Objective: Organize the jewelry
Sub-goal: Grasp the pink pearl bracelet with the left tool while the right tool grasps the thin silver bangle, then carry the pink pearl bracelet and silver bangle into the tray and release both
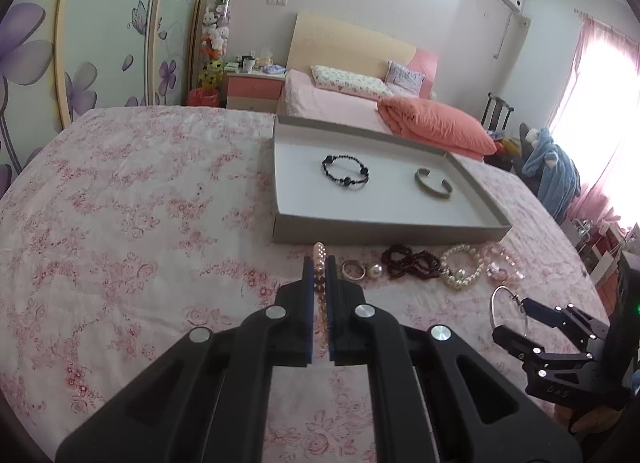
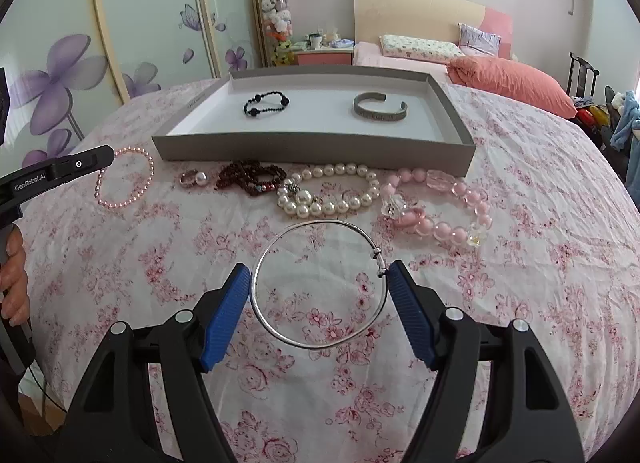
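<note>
The left gripper has its fingers nearly closed on the small pink bead bracelet, whose beads show in the narrow gap and just past the tips. The bracelet lies on the floral-clothed table.

The right gripper is spread wide, its fingers flanking the thin silver bangle. The right-hand pad touches or nearly touches the bangle's clasp end; the left-hand pad sits just beside the ring. Firm contact cannot be confirmed.

Directly ahead of the right fingers lie the white pearl bracelet and, just beside it, the large pink bead bracelet; both stand between the bangle and the grey tray. Ahead and left are the dark red bead strand and the pearl ring. The tray holds a black bead bracelet and a metal cuff, well apart.
</note>
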